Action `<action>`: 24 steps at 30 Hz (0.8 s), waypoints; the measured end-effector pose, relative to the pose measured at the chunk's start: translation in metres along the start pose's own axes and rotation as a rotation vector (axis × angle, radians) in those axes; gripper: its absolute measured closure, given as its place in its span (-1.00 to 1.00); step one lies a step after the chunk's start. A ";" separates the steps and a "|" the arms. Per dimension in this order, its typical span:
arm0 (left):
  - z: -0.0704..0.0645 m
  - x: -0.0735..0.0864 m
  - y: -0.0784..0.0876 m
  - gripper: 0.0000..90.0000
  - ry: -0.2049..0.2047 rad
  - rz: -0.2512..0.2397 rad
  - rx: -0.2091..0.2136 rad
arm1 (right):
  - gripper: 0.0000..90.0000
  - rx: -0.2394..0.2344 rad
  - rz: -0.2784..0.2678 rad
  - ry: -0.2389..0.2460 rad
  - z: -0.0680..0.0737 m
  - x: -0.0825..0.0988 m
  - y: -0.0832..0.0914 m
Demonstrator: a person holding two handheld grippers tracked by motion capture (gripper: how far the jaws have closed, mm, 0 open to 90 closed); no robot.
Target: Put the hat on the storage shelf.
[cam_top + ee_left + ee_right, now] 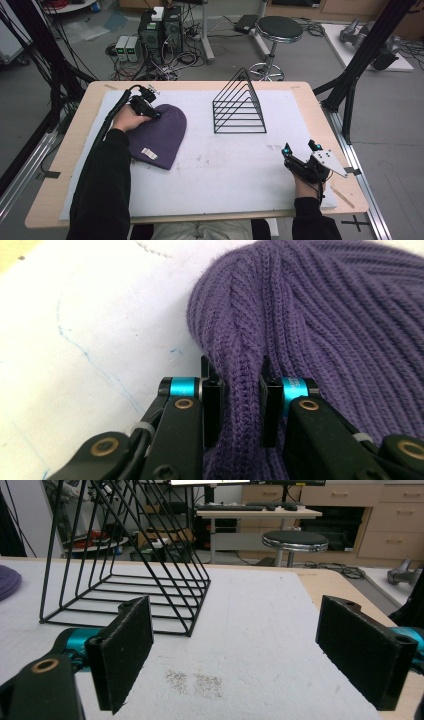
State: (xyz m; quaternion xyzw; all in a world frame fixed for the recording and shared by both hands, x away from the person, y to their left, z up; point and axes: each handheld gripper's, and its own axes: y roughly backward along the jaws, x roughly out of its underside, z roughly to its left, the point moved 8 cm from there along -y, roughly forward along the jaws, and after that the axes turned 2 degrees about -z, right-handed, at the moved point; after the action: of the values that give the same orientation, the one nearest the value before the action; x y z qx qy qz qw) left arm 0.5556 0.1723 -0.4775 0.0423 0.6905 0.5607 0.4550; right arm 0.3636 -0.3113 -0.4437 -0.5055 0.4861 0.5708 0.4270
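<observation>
Our left tool pinches a fold at the beanie's crown near the table's left edge; right tool gapes, empty.

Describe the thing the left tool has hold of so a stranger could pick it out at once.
On the white mat covering the wooden table, look left of the black wire rack. There lies a purple knit beanie, pinched at its crown by the left tool. It is the only soft, coloured item.

The purple knit hat lies flat at the left of the frame. It has ribs and a small white tag. One fold at its top is pinched up.
</observation>
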 end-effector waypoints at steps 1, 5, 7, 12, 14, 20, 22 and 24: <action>-0.002 -0.001 0.003 0.73 -0.008 -0.011 -0.006 | -0.68 0.001 -0.001 0.001 0.000 0.000 0.000; -0.010 -0.004 0.020 0.73 -0.041 -0.056 -0.024 | -0.68 -0.004 -0.002 -0.002 0.000 0.000 -0.003; -0.012 -0.006 0.030 0.73 -0.040 -0.090 -0.030 | -0.67 -0.013 -0.001 0.001 0.003 0.000 -0.004; -0.016 -0.008 0.058 0.72 -0.016 -0.175 -0.037 | -0.67 -0.024 -0.003 0.000 0.006 -0.001 -0.005; -0.019 -0.008 0.068 0.72 -0.021 -0.215 -0.049 | -0.67 -0.029 -0.004 -0.002 0.007 -0.001 -0.007; -0.034 -0.007 0.096 0.71 -0.018 -0.321 -0.064 | -0.66 -0.034 -0.005 -0.011 0.009 -0.002 -0.008; -0.038 -0.007 0.106 0.71 -0.021 -0.358 -0.073 | -0.66 -0.034 -0.005 -0.010 0.009 -0.002 -0.008; -0.043 -0.007 0.115 0.71 -0.023 -0.401 -0.084 | -0.66 -0.032 -0.008 -0.012 0.009 -0.002 -0.008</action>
State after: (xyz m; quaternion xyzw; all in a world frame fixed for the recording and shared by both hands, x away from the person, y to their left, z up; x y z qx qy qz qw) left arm 0.4790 0.1791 -0.3818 -0.1087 0.6558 0.4868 0.5667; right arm 0.3698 -0.3010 -0.4426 -0.5107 0.4724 0.5799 0.4239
